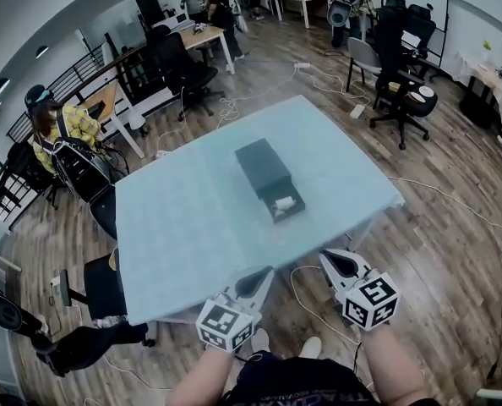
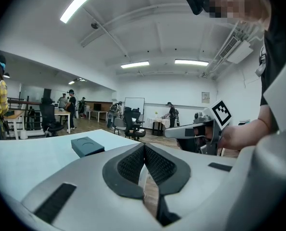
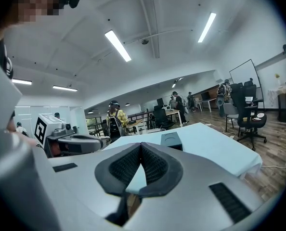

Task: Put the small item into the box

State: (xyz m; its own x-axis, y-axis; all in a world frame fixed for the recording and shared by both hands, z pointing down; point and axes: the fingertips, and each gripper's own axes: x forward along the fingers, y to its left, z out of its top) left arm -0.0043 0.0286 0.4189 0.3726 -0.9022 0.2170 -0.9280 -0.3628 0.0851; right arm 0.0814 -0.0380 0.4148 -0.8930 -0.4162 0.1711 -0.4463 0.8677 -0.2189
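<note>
Small item (image 1: 283,202), white and rounded, lay inside the dark box (image 1: 265,169), in the open tray at the end nearest the person. The box sat near the middle of the table (image 1: 175,227), which was covered in a pale blue cloth, and it stood well apart from both tools.

The left gripper (image 1: 264,271) hung off the table's near edge, above the wooden floor (image 1: 437,252), with its marker cube close to the person's forearm. In the left gripper view its tips (image 2: 144,147) were pressed together with nothing between the ribbed pads. The box (image 2: 86,146) showed beyond them to the left, and the right gripper (image 2: 184,131) was held level off to the right.

The right gripper (image 1: 329,257) hung just beside the table's near corner, also over the floor. In the right gripper view its tips (image 3: 140,146) met as well and pinched nothing. The box (image 3: 172,140) rested on the cloth ahead of them, and the left gripper (image 3: 80,143) showed at the left.

A seated person in a yellow checked top (image 1: 69,134) was at the far left of the head view. Black office chairs (image 1: 403,91) stood beyond the table, and white cables (image 1: 454,197) trailed across the floor.
</note>
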